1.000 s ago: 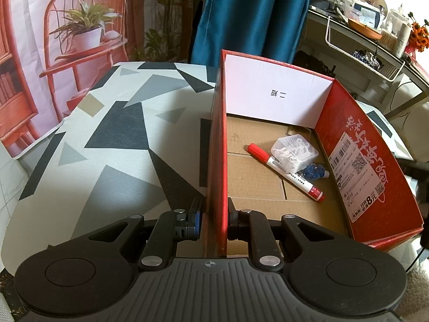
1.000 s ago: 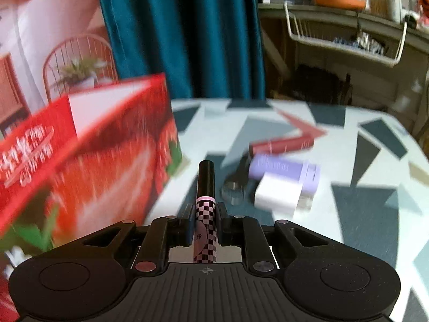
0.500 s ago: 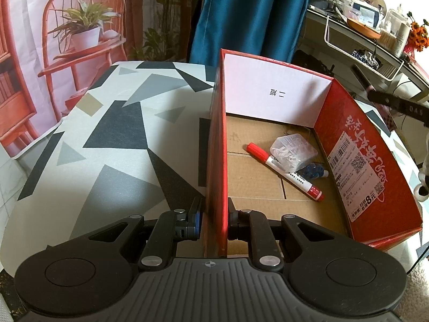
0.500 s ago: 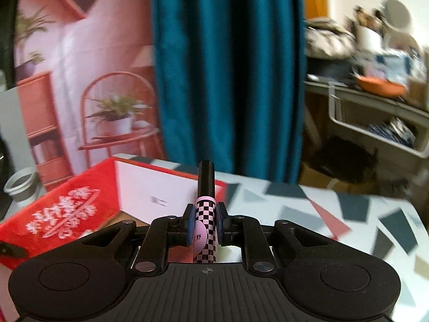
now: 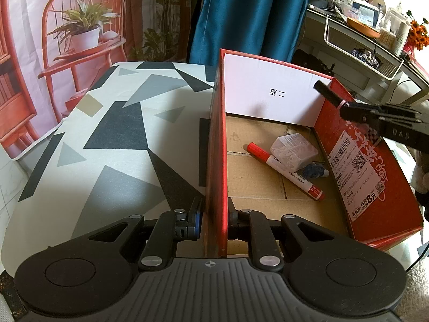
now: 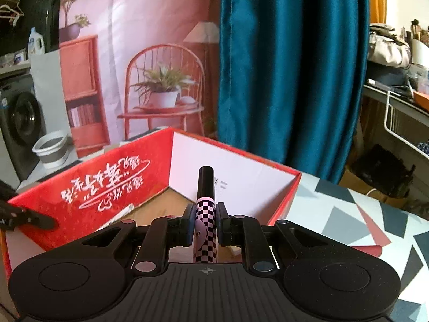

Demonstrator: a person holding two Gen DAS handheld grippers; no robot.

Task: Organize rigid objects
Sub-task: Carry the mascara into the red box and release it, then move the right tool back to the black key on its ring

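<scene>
A red cardboard box stands open on the patterned table. Inside lie a red marker, a clear plastic case and a small blue item. My left gripper is shut on the box's near left wall. My right gripper is shut on a pink-and-black checkered tube with a black cap and holds it over the box's right wall. The right gripper and the tube's black cap also show in the left wrist view.
A blue curtain hangs behind the table. A cluttered shelf with a white wire basket stands at the right. A printed backdrop with a red chair is at the left. A washing machine and a grey bucket are far left.
My right gripper has carried the checkered tube up from the table and over the box's right wall; it now shows in the left wrist view. The left gripper has kept its hold on the box wall.
</scene>
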